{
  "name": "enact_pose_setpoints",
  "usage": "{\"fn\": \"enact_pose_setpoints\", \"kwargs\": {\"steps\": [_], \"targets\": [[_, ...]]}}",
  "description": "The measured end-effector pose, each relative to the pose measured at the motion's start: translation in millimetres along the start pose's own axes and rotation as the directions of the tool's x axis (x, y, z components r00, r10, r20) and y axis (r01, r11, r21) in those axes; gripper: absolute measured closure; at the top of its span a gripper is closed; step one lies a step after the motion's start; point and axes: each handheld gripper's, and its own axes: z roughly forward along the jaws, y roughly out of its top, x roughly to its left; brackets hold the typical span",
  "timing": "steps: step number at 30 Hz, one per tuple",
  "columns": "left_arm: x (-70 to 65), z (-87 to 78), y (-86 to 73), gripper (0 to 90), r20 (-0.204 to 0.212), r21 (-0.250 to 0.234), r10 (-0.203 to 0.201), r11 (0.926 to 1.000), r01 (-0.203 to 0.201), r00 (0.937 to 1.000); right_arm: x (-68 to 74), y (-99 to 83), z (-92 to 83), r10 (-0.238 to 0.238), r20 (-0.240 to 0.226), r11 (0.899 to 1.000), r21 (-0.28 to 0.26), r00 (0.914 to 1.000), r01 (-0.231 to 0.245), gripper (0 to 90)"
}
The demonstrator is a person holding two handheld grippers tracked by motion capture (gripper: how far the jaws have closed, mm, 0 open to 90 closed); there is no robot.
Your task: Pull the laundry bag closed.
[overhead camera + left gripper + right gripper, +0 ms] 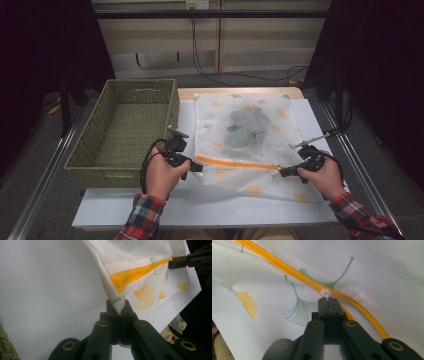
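Note:
A white mesh bag (270,145) printed with ginkgo leaves lies on the white table (200,205), with a dark grey item (245,127) showing through it. An orange zipper (235,163) runs across its near side. My left gripper (199,168) is shut on the bag's left edge by the zipper's end; in the left gripper view the fabric (130,262) is pinched at the jaw tips (119,306). My right gripper (282,172) is at the zipper's right end. In the right gripper view it (328,300) is shut on the small white zipper pull (325,293).
A green woven basket (107,100), with nothing inside, stands on the table's left side, touching the bag's left edge. The table's near strip lies bare under the person's plaid-sleeved forearms. Cables trail on the floor behind the table.

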Motion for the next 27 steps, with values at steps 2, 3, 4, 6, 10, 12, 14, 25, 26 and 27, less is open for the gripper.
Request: {"fn": "enact_pose_setpoints", "kwargs": {"steps": [2,3,4,6,10,12,14,25,26,27], "targets": [[0.5,0.5,0.1,88.7,-0.006,0.002,0.006,1.0000,-0.006,1.0000,-1.0,-0.6,-1.3,0.000,0.000,1.000,0.003,1.0000,0.000,90.0],[0.1,0.9,-0.2,88.7,-0.001,-0.002,-0.007,1.0000,0.007,1.0000,-1.6,-0.9,-1.8,0.003,0.003,1.000,0.003,1.0000,-0.003,90.0],[1.1,0.5,-0.2,88.8,-0.001,0.000,-0.002,1.0000,0.002,1.0000,-2.4,-1.3,-2.1,0.001,-0.001,1.000,-0.002,1.0000,-0.001,90.0],[1.0,-0.1,-0.4,88.8,-0.005,-0.003,-0.006,1.0000,0.005,1.0000,-3.0,-2.0,-3.3,0.008,0.007,1.000,0.002,0.9999,-0.008,90.0],[0.4,0.0,-0.2,88.8,-0.001,0.001,0.000,1.0000,0.000,1.0000,-5.3,-3.9,-6.2,0.008,0.006,1.000,-0.008,0.9999,-0.008,90.0],[1.0,-0.1,-0.4,88.8,-0.005,0.004,0.006,1.0000,-0.006,1.0000,-5.8,-4.5,-7.6,0.008,0.005,1.000,-0.008,1.0000,-0.008,90.0],[0.7,-0.2,-0.6,88.7,-0.003,-0.001,-0.005,1.0000,0.005,1.0000,-6.1,-4.9,-8.1,0.005,0.008,1.000,-0.015,1.0000,-0.005,90.0],[1.1,-0.1,-0.6,88.7,0.001,0.006,-0.004,1.0000,0.004,1.0000,-8.6,-6.9,-10.7,0.015,0.004,1.000,-0.008,0.9999,-0.015,90.0],[1.1,0.2,-0.8,88.7,0.001,0.010,-0.004,0.9999,0.004,1.0000,-8.3,-6.9,-11.1,0.016,0.007,1.000,-0.008,0.9999,-0.016,90.0],[1.4,0.2,-0.9,88.7,0.003,0.009,-0.006,0.9999,0.006,1.0000,-8.4,-6.8,-11.2,0.012,0.012,1.000,-0.007,0.9998,-0.012,90.0]]}}
